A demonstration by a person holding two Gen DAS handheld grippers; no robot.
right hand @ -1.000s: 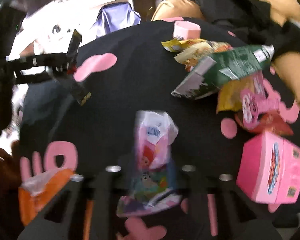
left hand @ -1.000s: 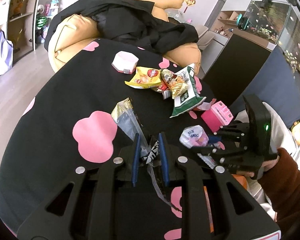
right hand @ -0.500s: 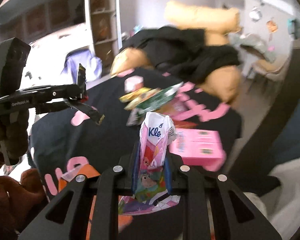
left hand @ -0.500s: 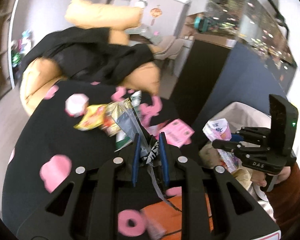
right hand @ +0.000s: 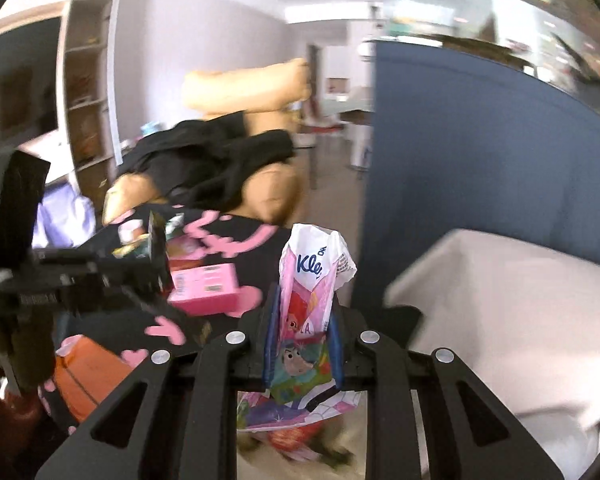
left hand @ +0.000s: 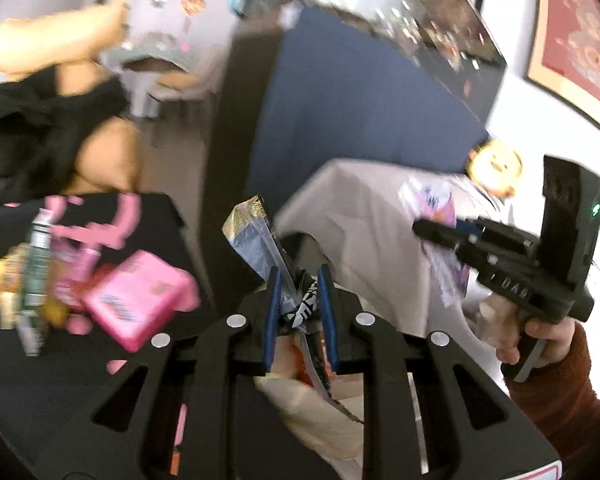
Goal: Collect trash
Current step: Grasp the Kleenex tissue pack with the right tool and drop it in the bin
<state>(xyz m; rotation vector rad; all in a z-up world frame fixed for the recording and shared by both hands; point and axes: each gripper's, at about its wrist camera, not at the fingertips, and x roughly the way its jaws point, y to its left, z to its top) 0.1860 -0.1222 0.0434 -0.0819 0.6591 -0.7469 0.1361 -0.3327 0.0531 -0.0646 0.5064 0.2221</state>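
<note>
Left claw (left hand: 299, 304) clamped on silver wrapper (left hand: 256, 236); right claw (right hand: 303, 332) clamped on pink tissue packet (right hand: 312, 280); both above white bin liner (left hand: 364, 232).

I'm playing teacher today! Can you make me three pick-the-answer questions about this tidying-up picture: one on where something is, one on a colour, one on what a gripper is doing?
1. Where is the pink box?
A on the black table
B in the white bag
C on the shelf

2. What colour is the big panel behind the white bag?
A red
B blue
C yellow

3. The right gripper is
A open and empty
B shut on the tissue pack
C shut on a ball

Answers: 1 A, it lies on the table. 2 B, it is plainly blue. 3 B, the pack sits pinched between the fingers.
</note>
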